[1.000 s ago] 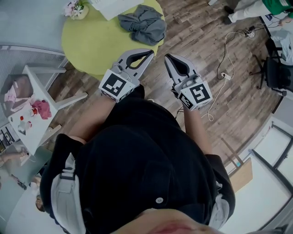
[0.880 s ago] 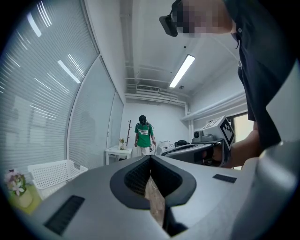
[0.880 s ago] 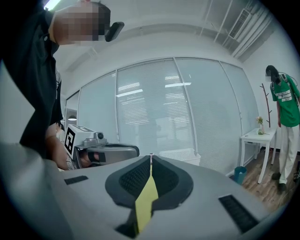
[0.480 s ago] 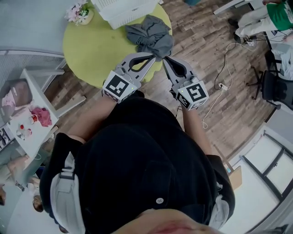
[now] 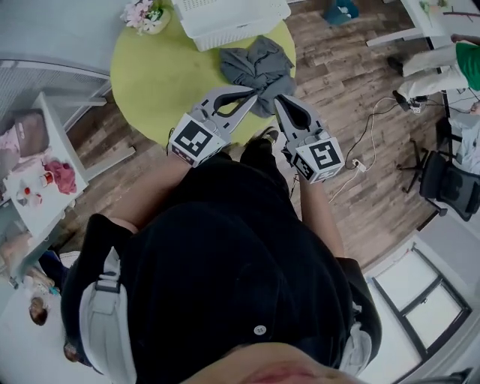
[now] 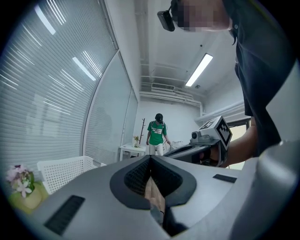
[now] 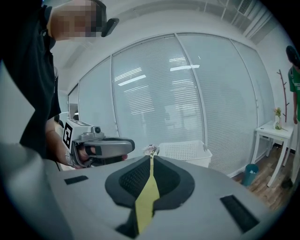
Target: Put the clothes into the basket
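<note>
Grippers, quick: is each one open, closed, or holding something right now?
Left gripper: closed, holding nothing.
Right gripper: closed, holding nothing.

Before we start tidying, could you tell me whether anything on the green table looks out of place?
The grey garment lies crumpled at the green table's right edge, seemingly overhanging it, beside the white basket rather than inside. Nothing else stands out.

a crumpled garment (image 5: 259,67) is laid on the round table (image 5: 157,82) just before the laundry basket (image 5: 232,22), with a bunch of flowers (image 5: 145,15) set left of the basket.
</note>
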{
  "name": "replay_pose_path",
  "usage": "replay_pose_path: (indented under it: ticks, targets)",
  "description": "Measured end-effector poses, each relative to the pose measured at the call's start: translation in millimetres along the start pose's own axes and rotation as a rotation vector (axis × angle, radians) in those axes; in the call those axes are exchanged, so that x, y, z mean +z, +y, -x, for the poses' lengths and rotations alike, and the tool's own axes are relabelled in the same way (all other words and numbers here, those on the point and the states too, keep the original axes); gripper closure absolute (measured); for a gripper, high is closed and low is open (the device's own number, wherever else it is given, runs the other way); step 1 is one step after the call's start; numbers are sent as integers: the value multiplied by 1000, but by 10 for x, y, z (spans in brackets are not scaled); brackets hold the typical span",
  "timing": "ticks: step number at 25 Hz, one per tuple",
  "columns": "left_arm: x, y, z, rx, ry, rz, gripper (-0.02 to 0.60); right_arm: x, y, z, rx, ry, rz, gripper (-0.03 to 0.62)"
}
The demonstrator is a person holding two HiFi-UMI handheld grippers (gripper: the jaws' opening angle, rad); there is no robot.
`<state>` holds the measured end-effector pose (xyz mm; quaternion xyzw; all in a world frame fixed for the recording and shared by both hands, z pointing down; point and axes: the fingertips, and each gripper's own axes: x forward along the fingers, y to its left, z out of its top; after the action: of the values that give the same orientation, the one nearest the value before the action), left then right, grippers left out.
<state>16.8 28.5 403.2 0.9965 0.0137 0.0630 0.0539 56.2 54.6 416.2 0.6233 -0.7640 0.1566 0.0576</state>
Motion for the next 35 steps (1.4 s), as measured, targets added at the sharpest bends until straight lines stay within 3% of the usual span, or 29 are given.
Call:
replay_pose_path:
  ticks: [5, 10, 17, 23, 30, 35]
  targets:
    - [-62, 240, -176, 131, 13, 23, 572, 1, -317, -222, 109, 31, 4, 568]
    - [-110, 400, -331, 308, 18, 57, 572, -47, -584, -454, 267, 96, 49, 568]
    - [-277, 479, -503, 493, -9, 81, 572, -535, -950, -737, 377, 231, 56, 566]
    - [-511, 629, -485, 624, -10, 88, 572, -1312, -1119, -1010, 358, 421, -11, 553]
    - [-941, 769, -382, 635, -14, 146, 572, -1943, -1090, -1227, 300, 601, -68, 463]
    - [-1067, 868, -368, 627, 0, 166, 572, -2312, -1106, -1356, 230, 711, -122, 327]
